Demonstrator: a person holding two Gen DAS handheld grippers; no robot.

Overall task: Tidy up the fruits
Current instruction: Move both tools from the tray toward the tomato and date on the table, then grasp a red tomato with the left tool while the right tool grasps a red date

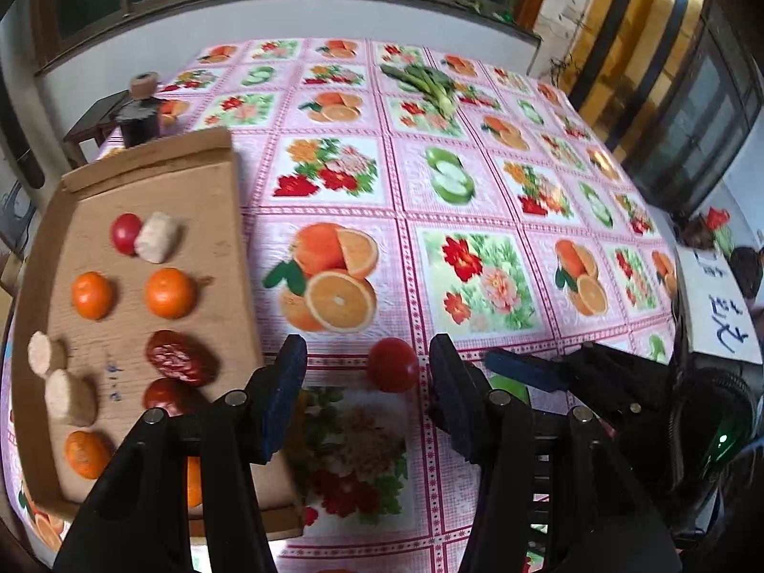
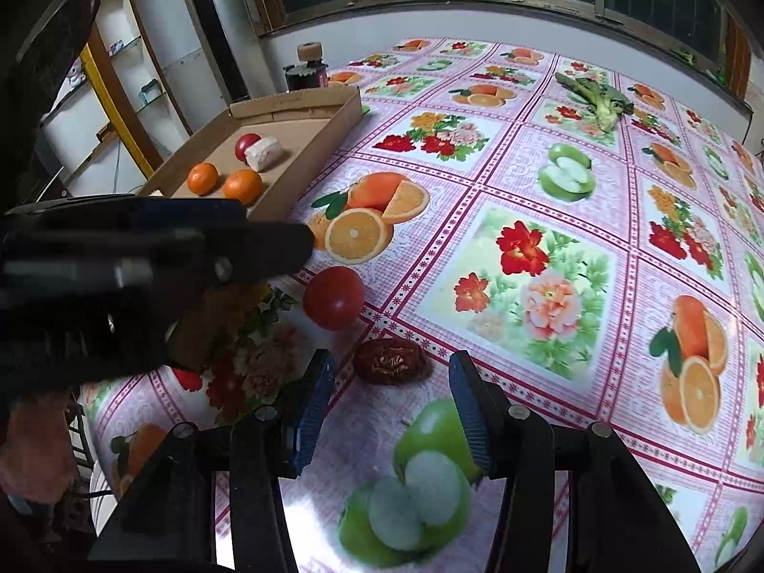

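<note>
A cardboard tray (image 1: 210,191) lies on the left and holds several oranges (image 1: 169,292), red dates (image 1: 179,357), pale cylinder pieces (image 1: 157,237) and a red tomato (image 1: 125,233). A second tomato (image 1: 392,364) (image 2: 333,297) lies on the tablecloth, in the gap of my left gripper (image 1: 366,358) (image 2: 277,224), whose pads stand apart from it, open. A loose red date (image 2: 391,362) lies between the fingertips of my right gripper (image 2: 391,372) (image 1: 558,365). That gripper is also open and not touching it.
The tablecloth (image 2: 549,219) carries printed fruit and flowers. Leafy greens (image 1: 427,83) (image 2: 599,95) lie at the far side. A dark corked bottle (image 1: 138,114) (image 2: 308,69) stands behind the tray. A written paper (image 1: 721,305) sits at the right edge.
</note>
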